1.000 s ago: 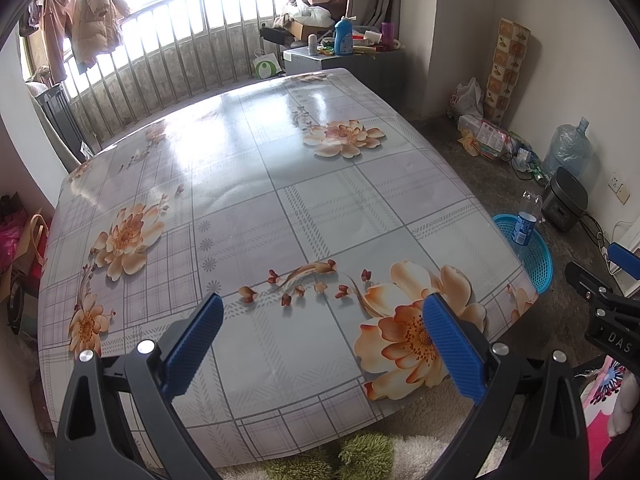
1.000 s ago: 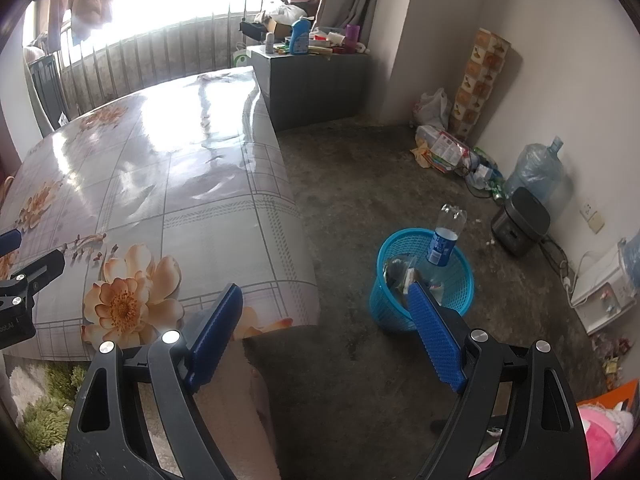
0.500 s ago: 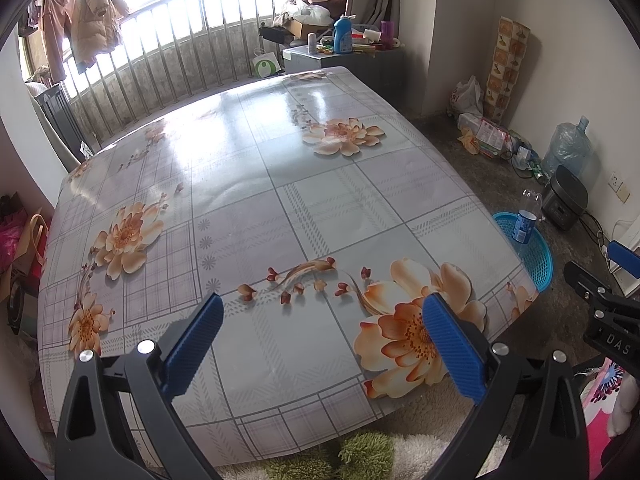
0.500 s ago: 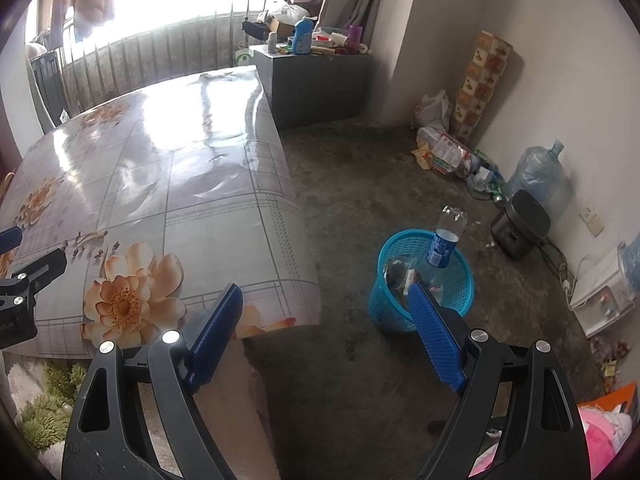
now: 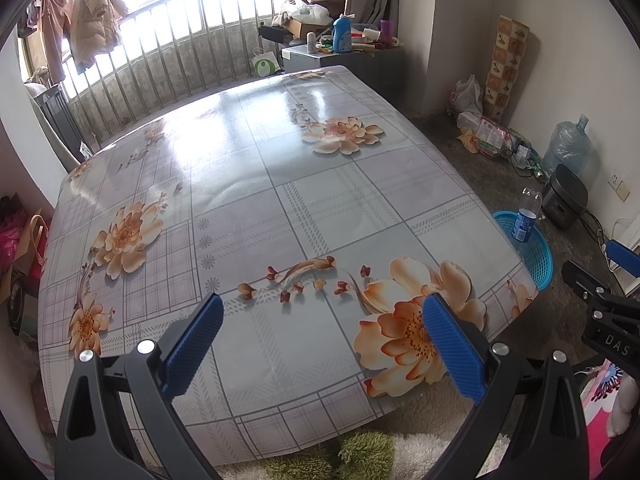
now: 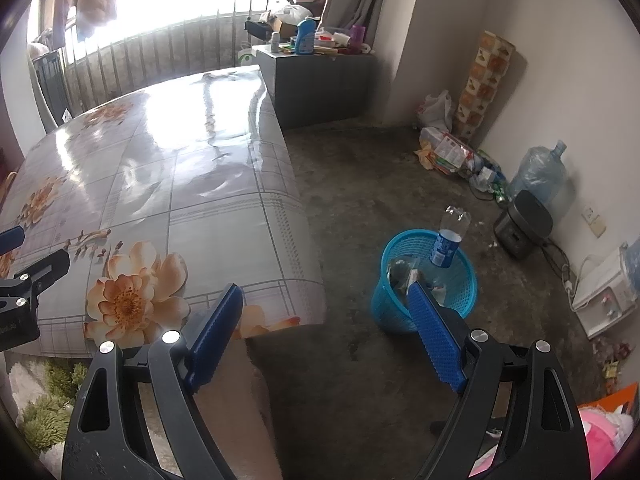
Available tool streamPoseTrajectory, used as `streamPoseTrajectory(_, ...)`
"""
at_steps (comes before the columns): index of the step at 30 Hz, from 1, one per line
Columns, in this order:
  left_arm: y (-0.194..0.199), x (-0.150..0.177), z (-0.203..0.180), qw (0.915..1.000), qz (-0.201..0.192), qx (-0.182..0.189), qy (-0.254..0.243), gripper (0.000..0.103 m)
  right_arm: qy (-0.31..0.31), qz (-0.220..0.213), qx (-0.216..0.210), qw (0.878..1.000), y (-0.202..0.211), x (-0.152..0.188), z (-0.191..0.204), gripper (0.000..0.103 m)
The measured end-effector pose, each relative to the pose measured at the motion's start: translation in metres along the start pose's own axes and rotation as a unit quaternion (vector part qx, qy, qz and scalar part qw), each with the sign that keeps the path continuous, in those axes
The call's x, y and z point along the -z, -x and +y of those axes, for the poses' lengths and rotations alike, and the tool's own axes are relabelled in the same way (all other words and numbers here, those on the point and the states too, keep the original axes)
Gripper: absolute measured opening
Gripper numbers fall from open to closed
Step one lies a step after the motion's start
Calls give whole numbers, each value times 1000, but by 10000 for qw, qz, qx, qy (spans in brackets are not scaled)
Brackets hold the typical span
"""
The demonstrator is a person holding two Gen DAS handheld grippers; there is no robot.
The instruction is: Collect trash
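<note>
Bare concrete floor (image 6: 360, 208) beside a table w/ glossy floral oilcloth (image 5: 280, 208). On the floor, just off the table's corner, we see a round blue plastic mesh basket (image 6: 460, 296). A clear plastic bottle w/ blue label (image 6: 446, 240) stands in it, neck up & leaning slightly, top half above the rim; some crumpled wrappers lie beside it inside. Our left gripper (image 5: 320, 328) hangs over the near table edge, angled down, blue pads wide apart, nothing between. Right gripper (image 6: 324, 312) tilts down over the floor near the basket, jaws spread too, empty.
</note>
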State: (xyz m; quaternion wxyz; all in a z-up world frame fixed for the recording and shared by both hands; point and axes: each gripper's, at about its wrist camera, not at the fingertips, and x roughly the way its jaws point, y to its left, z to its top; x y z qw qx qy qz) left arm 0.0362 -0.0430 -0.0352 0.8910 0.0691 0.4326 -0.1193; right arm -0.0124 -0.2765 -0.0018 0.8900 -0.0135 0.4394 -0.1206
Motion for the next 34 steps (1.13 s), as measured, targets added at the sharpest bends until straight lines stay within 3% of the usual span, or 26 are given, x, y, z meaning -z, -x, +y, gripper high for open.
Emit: streamPoseTrajectory(34, -4, 2, 5, 10000, 45, 0, -3, 98, 2, 4, -7, 10000, 2, -2, 0, 81)
